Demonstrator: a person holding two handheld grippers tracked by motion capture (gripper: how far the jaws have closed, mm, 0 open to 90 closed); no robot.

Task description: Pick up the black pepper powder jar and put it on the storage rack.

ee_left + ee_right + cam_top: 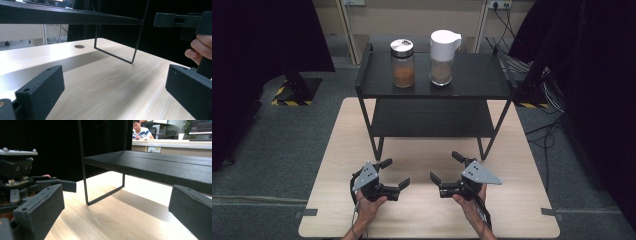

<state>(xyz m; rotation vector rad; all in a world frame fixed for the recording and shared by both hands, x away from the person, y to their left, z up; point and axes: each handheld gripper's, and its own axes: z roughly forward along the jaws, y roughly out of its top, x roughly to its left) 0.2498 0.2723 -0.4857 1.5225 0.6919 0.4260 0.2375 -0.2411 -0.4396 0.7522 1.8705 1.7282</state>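
High view: both grippers point(395, 174) low, jaws apart.

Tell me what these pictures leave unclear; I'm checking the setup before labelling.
- Jar and white-lidded jar on the rack: too small in the high view to identify the brown contents.
- Lower shelf: rear part hidden under the top shelf, high view.
- Left gripper and right gripper: both open, holding nothing; their own views cut the jaws at the bottom edge.

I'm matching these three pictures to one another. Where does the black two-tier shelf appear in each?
High view: black shelf at top centre, on the table.
Left gripper view: its lower board along the top.
Right gripper view: lower board at right.
Shared landmark: its thin wire leg.
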